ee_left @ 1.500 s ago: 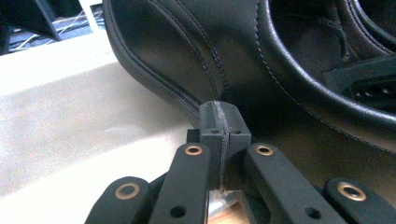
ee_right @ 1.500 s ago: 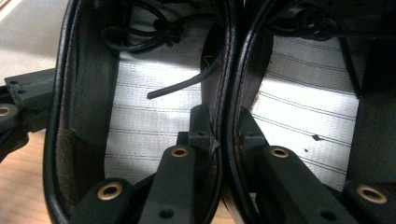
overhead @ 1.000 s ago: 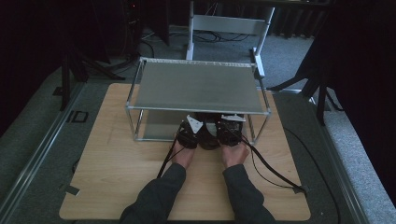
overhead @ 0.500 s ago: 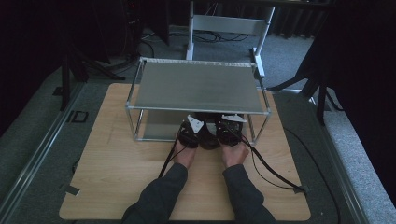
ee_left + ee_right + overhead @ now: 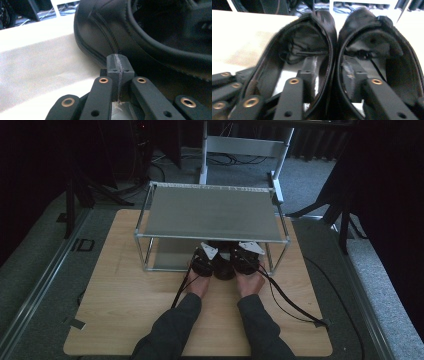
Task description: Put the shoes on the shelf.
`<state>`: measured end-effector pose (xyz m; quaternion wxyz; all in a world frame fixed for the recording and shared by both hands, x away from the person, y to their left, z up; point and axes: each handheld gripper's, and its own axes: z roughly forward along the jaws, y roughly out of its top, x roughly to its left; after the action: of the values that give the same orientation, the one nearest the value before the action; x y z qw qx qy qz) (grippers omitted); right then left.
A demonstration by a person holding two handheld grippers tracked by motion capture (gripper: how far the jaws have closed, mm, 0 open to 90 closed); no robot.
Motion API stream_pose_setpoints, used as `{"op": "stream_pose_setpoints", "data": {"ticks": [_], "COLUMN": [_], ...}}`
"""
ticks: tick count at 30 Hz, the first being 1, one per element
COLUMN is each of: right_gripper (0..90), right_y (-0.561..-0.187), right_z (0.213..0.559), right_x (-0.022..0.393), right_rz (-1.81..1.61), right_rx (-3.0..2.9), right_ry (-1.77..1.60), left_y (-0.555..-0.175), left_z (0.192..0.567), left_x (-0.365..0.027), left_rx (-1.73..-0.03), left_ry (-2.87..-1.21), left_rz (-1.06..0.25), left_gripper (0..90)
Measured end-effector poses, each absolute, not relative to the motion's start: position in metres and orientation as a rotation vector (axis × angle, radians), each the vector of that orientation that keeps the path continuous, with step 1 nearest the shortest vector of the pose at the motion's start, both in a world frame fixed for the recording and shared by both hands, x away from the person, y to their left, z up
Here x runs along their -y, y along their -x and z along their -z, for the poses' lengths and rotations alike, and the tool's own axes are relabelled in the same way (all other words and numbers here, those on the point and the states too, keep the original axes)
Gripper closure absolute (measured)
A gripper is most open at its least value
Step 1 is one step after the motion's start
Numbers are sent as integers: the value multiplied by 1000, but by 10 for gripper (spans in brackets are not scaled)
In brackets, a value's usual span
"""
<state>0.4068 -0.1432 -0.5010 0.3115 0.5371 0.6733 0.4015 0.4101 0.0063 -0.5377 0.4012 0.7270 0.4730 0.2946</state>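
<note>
Two grippers at a pair of black shoes under a metal rack.

The shoes (image 5: pixel 334 50) sit side by side on the rack's (image 5: pixel 212 212) lower shelf, on the table (image 5: pixel 125 315). The right gripper (image 5: pixel 332 75) has one jaw inside each shoe, straddling the two touching inner walls; its jaws have just been opening and stand apart from the leather. The left gripper (image 5: pixel 118 65) has its jaws pressed together on nothing, tips just beside the left shoe's (image 5: pixel 112 27) outer side.
</note>
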Motion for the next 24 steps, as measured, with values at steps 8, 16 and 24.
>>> {"op": "stream_pose_setpoints", "data": {"ticks": [8,16,24], "right_gripper": [562,517,468], "right_y": [-408,-396,-372], "right_z": [501,495,481], "right_x": [142,150,153], "right_rz": [-1085,-1178,-1145], "right_rx": [-1754,-1752,-1776], "right_ry": [-1380,-1333,-1166], "left_y": [-412,-414,-407], "left_z": [541,540,535], "left_x": [-9,-17,-28], "left_rx": [-1202,-1222,-1228], "left_ry": [-1840,-1824,-1806], "left_rz": [-728,-674,-620], "left_gripper": [899,821,657]}}
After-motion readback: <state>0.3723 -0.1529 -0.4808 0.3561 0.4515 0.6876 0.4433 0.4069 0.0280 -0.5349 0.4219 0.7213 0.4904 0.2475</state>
